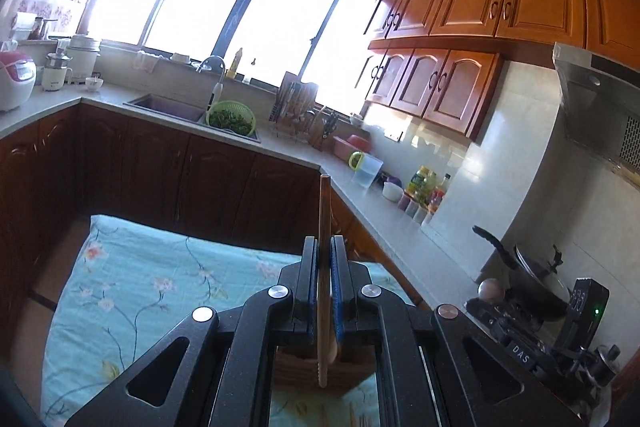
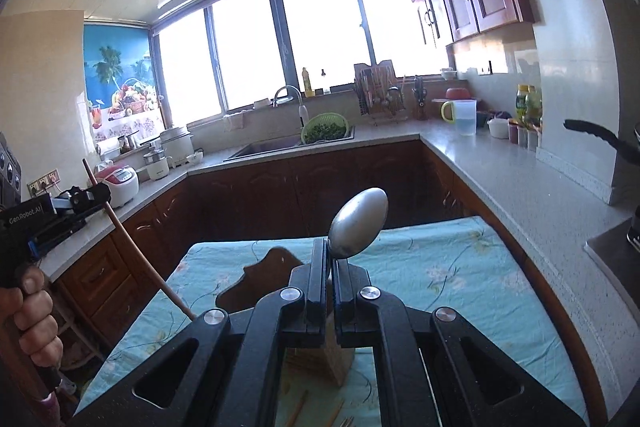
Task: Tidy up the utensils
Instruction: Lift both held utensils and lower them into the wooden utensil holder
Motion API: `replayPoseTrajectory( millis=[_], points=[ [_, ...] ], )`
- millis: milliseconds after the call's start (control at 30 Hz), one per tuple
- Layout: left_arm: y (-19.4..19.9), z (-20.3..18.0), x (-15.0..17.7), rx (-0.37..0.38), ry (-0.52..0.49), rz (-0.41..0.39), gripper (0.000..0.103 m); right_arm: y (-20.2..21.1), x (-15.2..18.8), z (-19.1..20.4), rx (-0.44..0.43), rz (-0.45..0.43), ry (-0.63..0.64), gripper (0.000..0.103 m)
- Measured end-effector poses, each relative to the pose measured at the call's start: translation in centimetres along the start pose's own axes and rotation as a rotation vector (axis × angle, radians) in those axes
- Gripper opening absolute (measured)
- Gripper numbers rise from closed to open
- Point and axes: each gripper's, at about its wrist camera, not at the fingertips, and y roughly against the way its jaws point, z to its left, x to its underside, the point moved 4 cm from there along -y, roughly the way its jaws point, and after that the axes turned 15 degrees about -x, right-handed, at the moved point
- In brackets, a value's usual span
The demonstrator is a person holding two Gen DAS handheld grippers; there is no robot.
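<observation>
Floral cloth (image 2: 440, 267) (pale blue) covers the table; wooden holder (image 2: 336, 359) stands on it.

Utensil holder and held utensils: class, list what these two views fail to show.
- Wooden holder: left wrist view, mostly hidden behind the left tongs.
- Spoon: right wrist view, handle hidden between the right tongs.
- Loose chopsticks: right wrist view, cut off by the bottom edge.

The soft cloth (image 1: 132, 291) on the table is light blue with little pink flowers. The round metal spoon (image 2: 358, 223) is shiny grey. The long wooden stick (image 1: 323, 227) is light brown.
</observation>
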Motion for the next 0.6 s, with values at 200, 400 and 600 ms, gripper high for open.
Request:
replayPoseTrajectory(
  millis=[200,400,600],
  points=[
    [-6.8,0.4,1.3,-0.051,0.023,0.005,0.005,-5.0,0.3,-0.8,0.01,0.068,0.035,0.002],
    [-13.3,0.2,5.1,-0.082,0.029,0.087,0.005,-8.8,3.8,-2.1,0.002,0.164,0.013,0.002],
    [-17.1,-0.5,6.4,-0.063,0.007,0.146,0.006,-10.4,6.4,-3.3,-0.015,0.228,-0.028,0.002]
  ],
)
